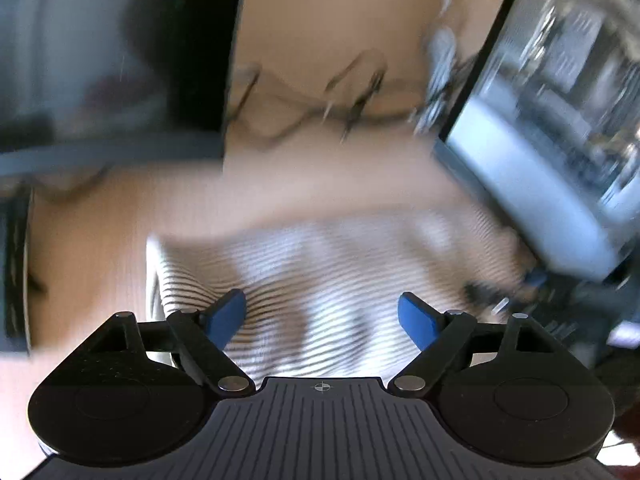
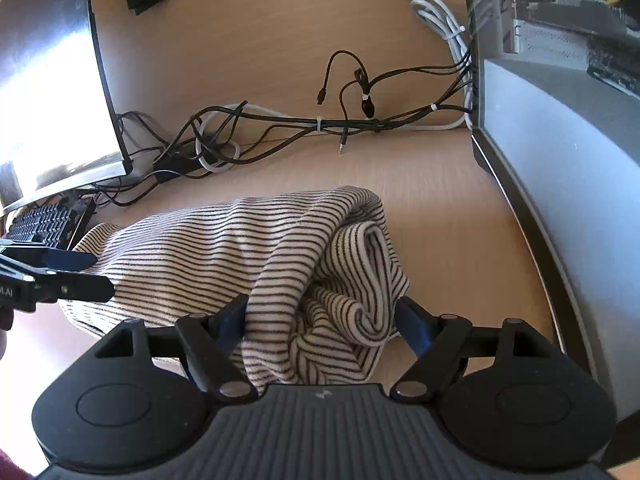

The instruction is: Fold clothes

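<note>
A black-and-white striped garment (image 2: 224,256) lies bunched on the wooden desk (image 2: 440,216). It also shows, blurred, in the left wrist view (image 1: 320,280). My right gripper (image 2: 322,320) is open, its blue fingers straddling a rolled, hanging bunch of the garment; the cloth sits between them. My left gripper (image 1: 322,316) is open and empty just above the garment; it appears at the left edge of the right wrist view (image 2: 80,276), at the garment's left end.
A tangle of black and white cables (image 2: 304,120) lies at the back of the desk. A monitor (image 2: 52,92) and keyboard (image 2: 48,220) stand at left. A computer case (image 2: 560,160) stands at right.
</note>
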Demonstrator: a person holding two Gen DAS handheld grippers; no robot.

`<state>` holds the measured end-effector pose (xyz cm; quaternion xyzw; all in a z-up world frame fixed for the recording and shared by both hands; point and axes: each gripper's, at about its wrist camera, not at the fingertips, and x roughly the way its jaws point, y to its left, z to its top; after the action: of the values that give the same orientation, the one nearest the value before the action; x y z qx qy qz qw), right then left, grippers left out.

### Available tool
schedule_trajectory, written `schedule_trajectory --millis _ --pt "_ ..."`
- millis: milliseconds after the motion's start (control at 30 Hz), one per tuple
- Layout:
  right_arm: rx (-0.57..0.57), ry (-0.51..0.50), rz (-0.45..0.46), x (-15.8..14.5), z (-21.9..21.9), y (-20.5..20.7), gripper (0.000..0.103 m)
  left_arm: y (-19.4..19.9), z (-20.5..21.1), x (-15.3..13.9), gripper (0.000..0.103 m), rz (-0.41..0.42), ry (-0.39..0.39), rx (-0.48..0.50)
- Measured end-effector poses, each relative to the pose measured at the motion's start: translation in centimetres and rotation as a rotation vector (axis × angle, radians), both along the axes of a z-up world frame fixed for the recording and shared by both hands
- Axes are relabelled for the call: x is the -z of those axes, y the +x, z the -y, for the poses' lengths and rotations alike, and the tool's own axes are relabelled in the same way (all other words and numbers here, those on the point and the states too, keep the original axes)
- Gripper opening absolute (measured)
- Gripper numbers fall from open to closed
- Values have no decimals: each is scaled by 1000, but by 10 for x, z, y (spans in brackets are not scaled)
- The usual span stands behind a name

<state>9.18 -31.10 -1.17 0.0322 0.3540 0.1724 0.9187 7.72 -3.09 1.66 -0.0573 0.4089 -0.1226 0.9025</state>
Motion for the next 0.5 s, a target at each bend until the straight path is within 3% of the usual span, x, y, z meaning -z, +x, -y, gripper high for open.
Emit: schedule_trajectory --millis 133,267,367,433,500 --pt "-12 -33 125 -35 -6 -4 78 -5 -1 1 88 12 19 14" --pt "-80 32 219 -66 -20 -7 78 -1 -7 2 89 5 -9 0" --pt "-138 18 153 -50 -36 1 77 0 -4 4 92 8 -6 8" --pt "-114 -19 59 -19 -37 7 76 1 -3 4 93 10 -7 13" --pt "-107 -25 65 -3 -35 1 76 0 -5 4 93 13 -14 12"
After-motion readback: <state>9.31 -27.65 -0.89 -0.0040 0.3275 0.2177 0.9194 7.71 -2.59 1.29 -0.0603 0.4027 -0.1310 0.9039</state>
